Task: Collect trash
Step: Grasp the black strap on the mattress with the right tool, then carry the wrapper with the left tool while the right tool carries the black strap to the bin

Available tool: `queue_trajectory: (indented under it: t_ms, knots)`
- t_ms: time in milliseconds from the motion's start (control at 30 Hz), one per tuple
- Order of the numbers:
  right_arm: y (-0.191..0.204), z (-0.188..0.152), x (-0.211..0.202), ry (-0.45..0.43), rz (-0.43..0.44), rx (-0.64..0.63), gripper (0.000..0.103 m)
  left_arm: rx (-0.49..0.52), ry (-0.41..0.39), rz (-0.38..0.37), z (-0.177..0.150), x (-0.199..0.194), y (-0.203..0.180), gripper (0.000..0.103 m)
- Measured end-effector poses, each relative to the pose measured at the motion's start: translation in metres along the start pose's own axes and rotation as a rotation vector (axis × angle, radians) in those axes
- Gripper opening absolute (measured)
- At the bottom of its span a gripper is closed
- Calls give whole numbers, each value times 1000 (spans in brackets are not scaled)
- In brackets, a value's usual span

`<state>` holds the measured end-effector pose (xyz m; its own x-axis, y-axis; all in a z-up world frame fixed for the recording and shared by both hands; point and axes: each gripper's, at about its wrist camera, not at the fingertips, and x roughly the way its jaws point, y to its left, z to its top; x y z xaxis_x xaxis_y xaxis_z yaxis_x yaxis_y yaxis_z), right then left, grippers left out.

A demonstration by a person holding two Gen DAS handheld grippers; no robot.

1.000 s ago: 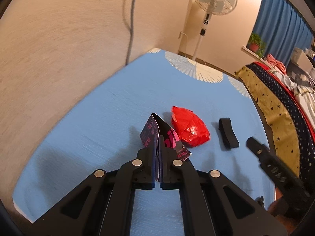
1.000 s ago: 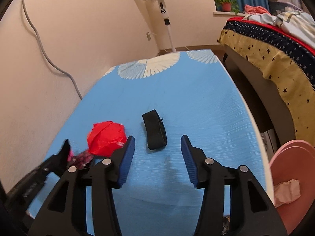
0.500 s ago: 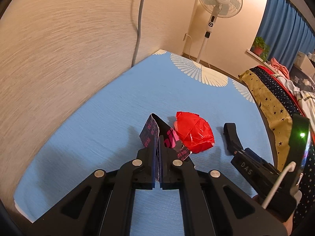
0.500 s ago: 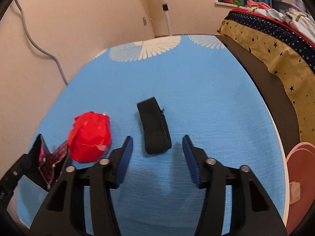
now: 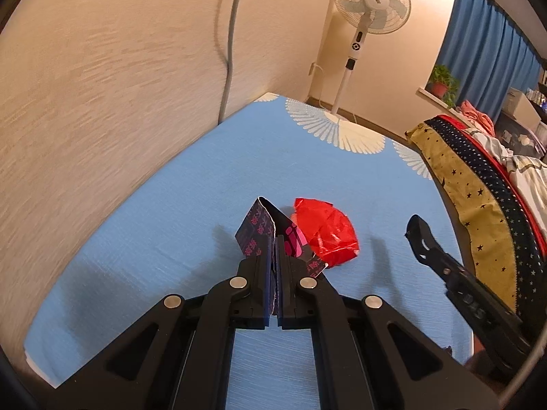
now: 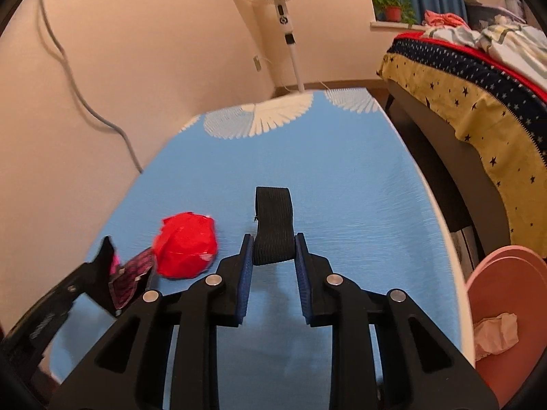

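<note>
Partly hidden — black band (image 6: 273, 229) between closing right tool (image 6: 273, 251).

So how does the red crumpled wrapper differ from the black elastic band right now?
The red wrapper is a shiny crumpled ball; the black band is a flat matte woven loop. The wrapper lies free on the blue table, touched by neither tongs; the band sits between the right tongs, whose jaws are closing on it. The band is all black, the wrapper bright red. Both lie side by side.
</note>
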<state>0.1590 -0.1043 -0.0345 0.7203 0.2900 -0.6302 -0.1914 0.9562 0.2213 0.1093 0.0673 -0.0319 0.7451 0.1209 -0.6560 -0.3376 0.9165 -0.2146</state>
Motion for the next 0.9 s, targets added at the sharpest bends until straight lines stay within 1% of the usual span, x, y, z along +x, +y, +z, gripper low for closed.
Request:
queue_trajectory:
  t_ms: [67,200,367,600,900]
  knots:
    - [0,0,-14,-20,4,-10,24,14,-7,-10,0,-2,-4,2]
    - [1,2,-43,-58,2,-45,24,75,-26,-32,-5,-10,-17,2]
    - [-7,2,-81,-104,-7,-64,24,107,-48,-66,-8,-26,-26,2]
    - [-22,-1,-133,-174,-31,-60,24,137,-82,-126,-9,-54,-36,2]
    - [-57,-19,-173,-204,-86,-8,24,171,-88,-181,-19,-70,-54,2]
